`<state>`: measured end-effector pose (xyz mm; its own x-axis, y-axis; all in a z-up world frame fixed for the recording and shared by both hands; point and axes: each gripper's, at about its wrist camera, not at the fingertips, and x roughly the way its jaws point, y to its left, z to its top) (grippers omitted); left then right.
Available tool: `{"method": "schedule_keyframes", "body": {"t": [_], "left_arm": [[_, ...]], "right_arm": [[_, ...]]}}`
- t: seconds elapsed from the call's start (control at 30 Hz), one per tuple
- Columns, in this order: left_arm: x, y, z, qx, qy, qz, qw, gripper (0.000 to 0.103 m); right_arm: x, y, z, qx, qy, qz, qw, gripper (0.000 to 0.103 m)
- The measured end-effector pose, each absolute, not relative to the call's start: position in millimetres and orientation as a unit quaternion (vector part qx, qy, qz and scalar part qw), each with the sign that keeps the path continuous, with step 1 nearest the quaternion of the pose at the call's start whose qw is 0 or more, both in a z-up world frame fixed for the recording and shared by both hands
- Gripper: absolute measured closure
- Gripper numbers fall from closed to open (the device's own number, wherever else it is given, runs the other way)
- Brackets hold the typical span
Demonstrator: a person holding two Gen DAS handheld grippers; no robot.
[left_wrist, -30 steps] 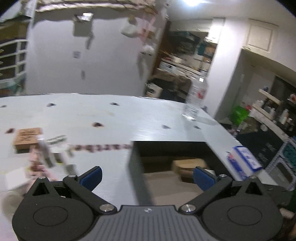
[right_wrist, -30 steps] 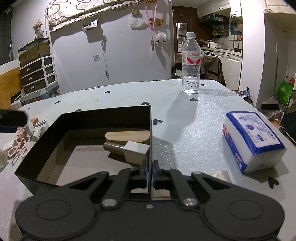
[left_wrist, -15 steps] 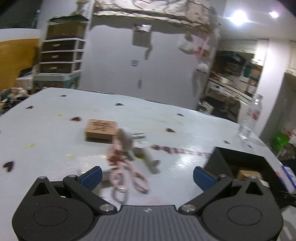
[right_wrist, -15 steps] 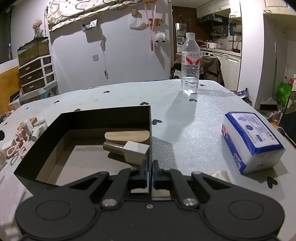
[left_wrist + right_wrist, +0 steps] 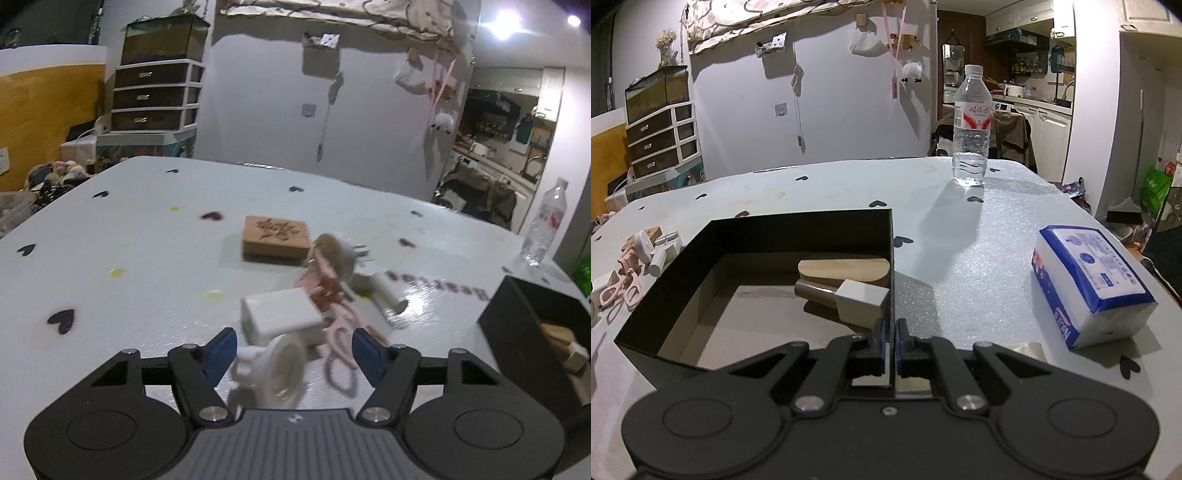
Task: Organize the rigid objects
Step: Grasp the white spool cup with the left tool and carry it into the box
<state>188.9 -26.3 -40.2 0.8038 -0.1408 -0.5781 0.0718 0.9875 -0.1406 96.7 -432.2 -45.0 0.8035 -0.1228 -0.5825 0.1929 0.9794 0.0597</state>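
In the left wrist view a blurred heap lies just ahead: a white round piece (image 5: 273,369), pink scissors (image 5: 340,343), a white block (image 5: 277,315), a white cylinder (image 5: 384,295) and a carved wooden block (image 5: 275,236). My left gripper (image 5: 293,352) is closing around the round piece and the scissors' handles; its pads do not press on either. My right gripper (image 5: 894,343) is shut on the right wall of the black box (image 5: 798,236). Inside the box lie a wooden piece (image 5: 846,269) and a white block on a brown cylinder (image 5: 862,299).
A water bottle (image 5: 971,125) stands at the far side of the pale table (image 5: 960,266). A blue and white tissue pack (image 5: 1089,284) lies to the right of the box. The same heap of small objects (image 5: 635,266) shows left of the box.
The left view swung from the black box to the heap and came in close over it. Its jaws have narrowed. The right gripper and the box have not moved.
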Motion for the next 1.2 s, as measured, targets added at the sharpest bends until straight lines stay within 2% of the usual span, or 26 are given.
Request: {"method": "schedule_keyframes", "body": {"t": [0.27, 0.3, 0.33, 0.37, 0.43, 0.53, 0.87, 1.03, 1.2], "left_arm": [[199, -4, -55, -0.073, 0.329, -0.070, 0.939, 0.035], [200, -3, -56, -0.076, 0.333, -0.072, 0.937, 0.038], [200, -2, -58, -0.077, 0.337, -0.072, 0.936, 0.045], [199, -1, -59, -0.078, 0.339, -0.072, 0.935, 0.048], [198, 1, -58, -0.082, 0.340, -0.075, 0.934, 0.060], [196, 2, -55, -0.084, 0.341, -0.070, 0.934, 0.068], [178, -8, -11, -0.135, 0.288, -0.113, 0.941, 0.068], [184, -61, 9, -0.143, 0.280, -0.211, 0.926, 0.068], [200, -131, 13, -0.140, 0.307, -0.294, 0.894, 0.068]], "right_arm": [[96, -432, -45, 0.060, 0.301, -0.086, 0.948, 0.098], [96, -432, -45, 0.060, 0.301, -0.086, 0.948, 0.098], [96, -432, -45, 0.060, 0.301, -0.086, 0.948, 0.098], [96, -431, -45, 0.061, 0.301, -0.086, 0.948, 0.098], [96, -432, -45, 0.060, 0.301, -0.087, 0.948, 0.098], [96, -431, -46, 0.059, 0.301, -0.088, 0.948, 0.098], [95, -431, -46, 0.061, 0.300, -0.087, 0.948, 0.098], [96, -431, -46, 0.060, 0.300, -0.087, 0.948, 0.098], [96, -430, -44, 0.060, 0.299, -0.086, 0.948, 0.098]]}}
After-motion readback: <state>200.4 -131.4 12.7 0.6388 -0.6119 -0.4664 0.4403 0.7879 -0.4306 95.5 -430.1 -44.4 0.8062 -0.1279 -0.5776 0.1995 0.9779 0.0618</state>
